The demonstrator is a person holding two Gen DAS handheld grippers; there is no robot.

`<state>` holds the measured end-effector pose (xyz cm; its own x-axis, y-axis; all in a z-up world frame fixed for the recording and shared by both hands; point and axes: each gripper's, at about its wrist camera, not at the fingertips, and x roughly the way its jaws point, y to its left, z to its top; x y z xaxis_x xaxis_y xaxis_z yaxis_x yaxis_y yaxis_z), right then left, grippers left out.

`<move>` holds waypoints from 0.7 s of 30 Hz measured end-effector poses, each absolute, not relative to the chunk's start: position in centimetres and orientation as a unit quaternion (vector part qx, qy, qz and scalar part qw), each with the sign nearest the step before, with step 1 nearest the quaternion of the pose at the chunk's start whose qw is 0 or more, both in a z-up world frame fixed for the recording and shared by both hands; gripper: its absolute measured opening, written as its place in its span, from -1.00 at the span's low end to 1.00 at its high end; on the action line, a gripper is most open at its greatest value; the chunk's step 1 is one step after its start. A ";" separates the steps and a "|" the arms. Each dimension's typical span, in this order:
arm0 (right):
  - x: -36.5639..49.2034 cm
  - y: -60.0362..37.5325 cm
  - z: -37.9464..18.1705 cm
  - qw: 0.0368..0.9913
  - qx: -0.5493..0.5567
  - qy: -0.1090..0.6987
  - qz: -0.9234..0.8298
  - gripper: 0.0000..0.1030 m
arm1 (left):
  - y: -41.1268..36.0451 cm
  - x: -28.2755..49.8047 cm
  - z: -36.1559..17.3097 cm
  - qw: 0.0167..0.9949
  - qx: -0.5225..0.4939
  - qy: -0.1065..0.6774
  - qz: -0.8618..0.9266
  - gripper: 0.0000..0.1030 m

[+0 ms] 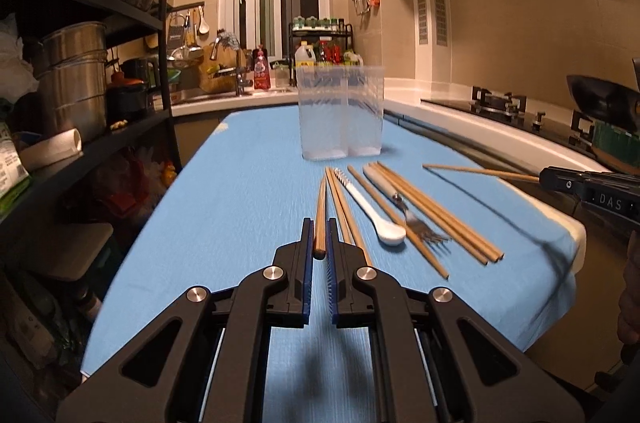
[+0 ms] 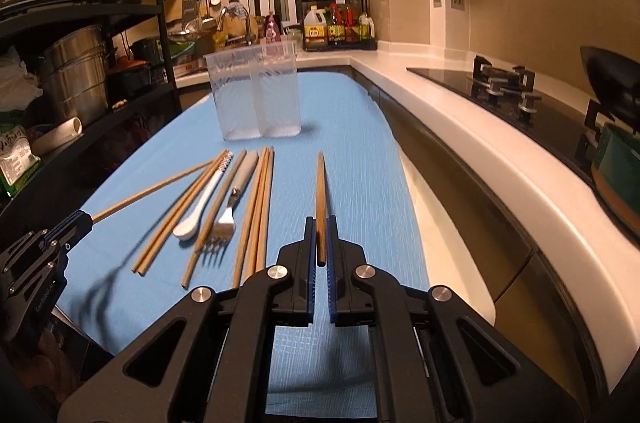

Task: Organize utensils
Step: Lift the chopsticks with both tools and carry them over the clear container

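My left gripper is shut on the thick end of a wooden chopstick that points toward a clear two-compartment holder. In the right wrist view my right gripper is likewise shut on another chopstick. Each gripper also shows at the edge of the other view: the right gripper and the left gripper, each with its chopstick sticking out. On the blue cloth lie several more chopsticks, a white spoon and a fork. The holder looks empty.
A black shelf rack with steel pots stands along the left. On the right a white counter carries a gas hob and a dark wok. Behind the holder are the sink and bottles.
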<state>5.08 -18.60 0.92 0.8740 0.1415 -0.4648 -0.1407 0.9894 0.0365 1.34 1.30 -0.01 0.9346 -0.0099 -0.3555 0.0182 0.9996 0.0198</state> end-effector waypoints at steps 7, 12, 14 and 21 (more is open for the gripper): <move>4.8 -18.9 6.3 0.978 0.004 0.191 0.079 -0.91 | 2.7 1.8 4.5 0.989 0.002 0.147 -0.001 -0.88; 6.2 -18.9 10.0 0.981 -0.001 0.171 0.089 -0.91 | 3.5 3.6 8.3 0.990 -0.003 0.137 -0.012 -0.88; 7.2 -19.0 11.2 0.981 -0.002 0.170 0.091 -0.91 | 3.6 4.5 9.8 0.990 -0.007 0.140 -0.014 -0.88; 10.4 -18.8 14.3 0.977 -0.009 0.190 0.093 -0.91 | 4.7 9.0 14.4 0.983 -0.029 0.181 -0.031 -0.88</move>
